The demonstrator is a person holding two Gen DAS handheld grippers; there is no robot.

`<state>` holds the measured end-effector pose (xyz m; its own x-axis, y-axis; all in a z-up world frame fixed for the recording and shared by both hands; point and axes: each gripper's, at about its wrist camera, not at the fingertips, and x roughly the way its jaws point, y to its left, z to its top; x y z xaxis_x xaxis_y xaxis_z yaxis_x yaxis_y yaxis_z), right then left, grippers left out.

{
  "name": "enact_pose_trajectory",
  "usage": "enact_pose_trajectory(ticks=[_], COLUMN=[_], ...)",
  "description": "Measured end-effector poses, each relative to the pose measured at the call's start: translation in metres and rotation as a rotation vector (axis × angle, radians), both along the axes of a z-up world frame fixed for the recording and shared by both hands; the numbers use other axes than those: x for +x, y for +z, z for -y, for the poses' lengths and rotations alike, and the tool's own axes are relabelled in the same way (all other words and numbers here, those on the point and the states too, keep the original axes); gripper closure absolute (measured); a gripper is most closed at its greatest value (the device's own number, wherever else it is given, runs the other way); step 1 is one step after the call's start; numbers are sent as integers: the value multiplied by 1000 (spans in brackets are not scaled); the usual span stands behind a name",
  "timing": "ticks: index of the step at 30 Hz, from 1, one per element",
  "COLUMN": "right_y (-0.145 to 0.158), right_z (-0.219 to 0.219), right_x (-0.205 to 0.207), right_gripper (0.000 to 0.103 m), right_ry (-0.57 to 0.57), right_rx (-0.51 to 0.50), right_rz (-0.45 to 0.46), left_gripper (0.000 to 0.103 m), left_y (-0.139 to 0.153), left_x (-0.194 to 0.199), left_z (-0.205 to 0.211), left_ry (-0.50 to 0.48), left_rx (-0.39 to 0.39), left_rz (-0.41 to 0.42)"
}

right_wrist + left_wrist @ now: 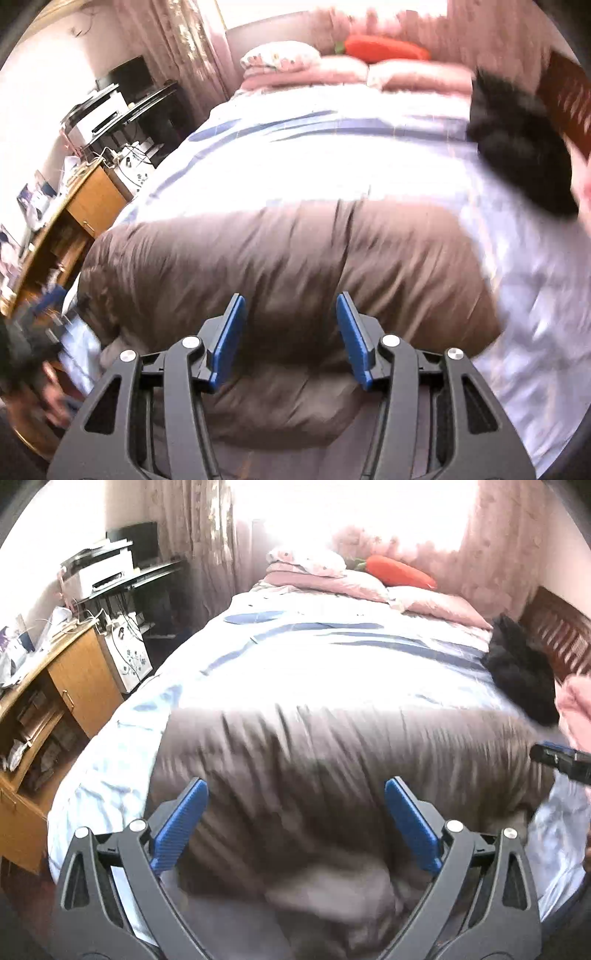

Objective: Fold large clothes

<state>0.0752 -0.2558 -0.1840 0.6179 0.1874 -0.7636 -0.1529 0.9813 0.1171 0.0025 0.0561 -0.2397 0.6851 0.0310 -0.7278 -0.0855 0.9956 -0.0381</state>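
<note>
A large brown padded garment (332, 760) lies spread across the near end of the bed; it also fills the middle of the right wrist view (295, 266). My left gripper (295, 794) is open wide above its near part, with nothing between the blue pads. My right gripper (291, 314) is open and empty above the garment's near edge. A dark tip of the right gripper shows at the right edge of the left wrist view (561, 760). Both views are motion-blurred.
The bed has a white and blue striped sheet (332, 653). A black garment (517, 672) lies at its right side by the wooden headboard (557, 635). Pink pillows (424, 598) and an orange carrot cushion (402, 572) lie at the far end. A wooden desk (44, 686) stands left.
</note>
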Motion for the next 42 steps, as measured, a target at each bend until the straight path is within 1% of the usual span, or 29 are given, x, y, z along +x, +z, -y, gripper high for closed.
enact_pose_trajectory(ticks=[2,3,4,6,7,8,9,10,12,13,14,15,17,18,19,21,23,24,26,27,29,31,33,34,36,37,39,41,42], right_y=[-5,-14,-22,-46,-68,-91,-109,-115,-112,-102,-90,-80,-46,-33,-22,-19,-34,-45,-83,-98,-108,-103,-98,-95,-86,-77,-69,-82,-100], right_z=[5,8,12,20,40,65,86,97,100,96,89,84,56,40,18,-4,-15,-18,-15,-9,12,29,47,57,63,59,39,24,18], right_x=[23,40,55,72,74,74,74,68,67,64,57,54,30,19,5,-12,-19,-20,-17,-15,-12,-10,-14,-17,-25,-37,-52,-60,-62], right_gripper=[50,50,50,51,55,63,86,103,103,100,96,88,57,36,33,33,45,51,54,54,55,60,66,69,69,69,69,69,69], right_ry=[-8,-3,-15,-74,-131,-188,-250,-283,-286,-289,-288,-274,-157,-94,-16,25,40,34,-11,-33,-83,-153,-228,-256,-248,-203,-106,-63,-78], right_rx=[-25,13,24,-14,6,104,196,211,203,174,158,158,144,132,111,71,69,50,-3,15,71,44,20,47,120,137,126,114,67], right_rz=[-8,-45,-67,-111,-171,-244,-304,-324,-324,-297,-254,-217,-96,-42,17,49,3,-34,-142,-197,-254,-248,-238,-232,-198,-162,-130,-173,-229], left_gripper=[5,5,5,5,3,2,2,2,2,2,6,8,7,6,6,6,6,6,6,4,2,2,2,2,2,2,2,2,2], left_y=[-1,-7,-19,-53,-72,-90,-99,-106,-106,-102,-94,-86,-62,-48,-35,-24,-26,-39,-79,-91,-102,-101,-96,-91,-79,-70,-61,-73,-85], left_x=[35,51,66,86,87,84,77,75,72,69,63,56,45,36,25,8,-9,-14,-15,-14,-9,-8,-12,-14,-23,-28,-34,-34,-28], left_z=[-14,-22,-29,-44,-54,-63,-68,-65,-58,-58,-58,-58,-51,-41,-27,-3,16,26,35,32,19,9,9,10,7,4,1,4,3], left_ry=[45,61,86,158,190,219,226,212,197,209,230,235,190,133,57,-50,-122,-154,-164,-158,-140,-114,-113,-117,-128,-140,-153,-125,-106], left_rx=[-33,-44,-43,-14,-29,-72,-81,-61,-5,-7,-28,-42,-79,-88,-77,-46,3,47,129,105,33,-2,0,-1,-25,-54,-83,-21,9], left_rz=[-32,-61,-106,-225,-272,-303,-321,-338,-328,-316,-300,-284,-226,-197,-176,-142,-132,-157,-289,-319,-366,-370,-353,-338,-286,-250,-224,-275,-328])
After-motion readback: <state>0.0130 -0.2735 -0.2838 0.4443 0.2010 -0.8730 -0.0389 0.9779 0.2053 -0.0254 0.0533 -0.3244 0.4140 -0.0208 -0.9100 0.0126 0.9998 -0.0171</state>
